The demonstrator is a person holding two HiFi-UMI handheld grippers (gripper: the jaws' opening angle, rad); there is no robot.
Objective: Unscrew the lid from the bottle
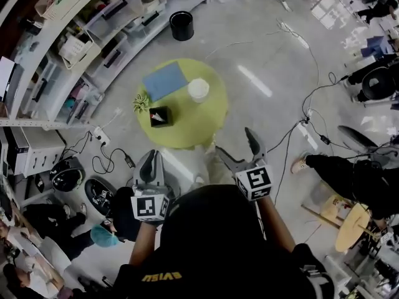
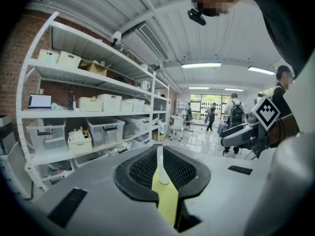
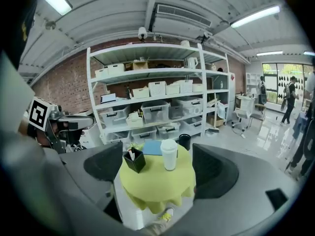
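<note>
A white bottle (image 1: 198, 90) with a white lid stands upright on a round yellow-green table (image 1: 187, 126); it also shows in the right gripper view (image 3: 169, 154). Both grippers are held short of the table, above the floor. My left gripper (image 1: 149, 159) is shut with nothing in it; through the thin slit between its jaws (image 2: 160, 151) I see a sliver of the bottle (image 2: 160, 175) and the table. My right gripper (image 1: 235, 143) is open and empty, and its jaws (image 3: 157, 165) frame the table (image 3: 157, 186) from a distance.
On the table lie a blue pad (image 1: 164, 80), a black box (image 1: 161, 116) and a small plant (image 1: 141, 101). A black bin (image 1: 181, 25) stands beyond it, shelves with bins (image 1: 93, 36) to the left. Cables (image 1: 299, 123) cross the floor; a person's leg (image 1: 336, 170) is at the right.
</note>
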